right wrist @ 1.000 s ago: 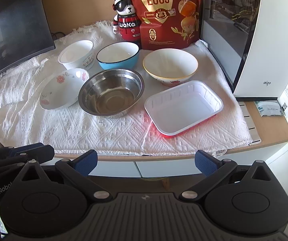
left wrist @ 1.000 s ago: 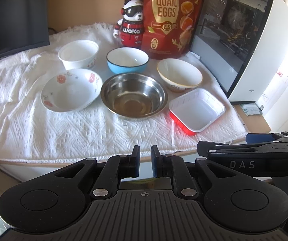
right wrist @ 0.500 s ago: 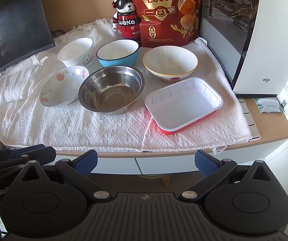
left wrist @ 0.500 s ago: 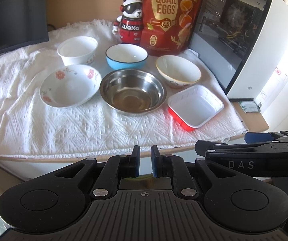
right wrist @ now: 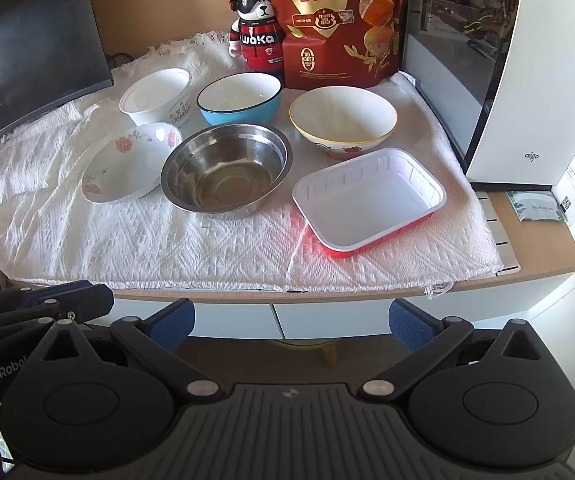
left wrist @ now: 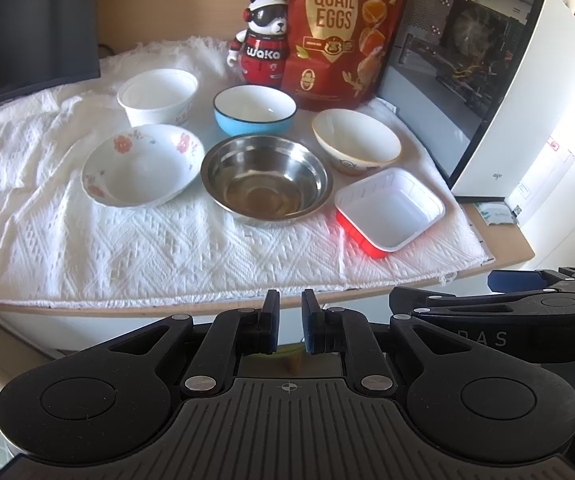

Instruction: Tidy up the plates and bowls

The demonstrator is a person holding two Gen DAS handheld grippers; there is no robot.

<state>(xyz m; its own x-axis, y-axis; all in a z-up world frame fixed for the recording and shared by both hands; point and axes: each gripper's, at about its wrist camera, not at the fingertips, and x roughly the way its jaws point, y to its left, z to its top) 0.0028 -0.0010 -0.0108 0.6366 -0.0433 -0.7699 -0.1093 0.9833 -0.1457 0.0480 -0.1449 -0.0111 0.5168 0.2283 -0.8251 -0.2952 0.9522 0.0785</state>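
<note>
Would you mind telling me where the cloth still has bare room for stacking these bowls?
Free: the front strip of cloth between the steel bowl and the desk edge, and the left side beside the floral dish. Crowded: the back, around the blue bowl and red tray.
</note>
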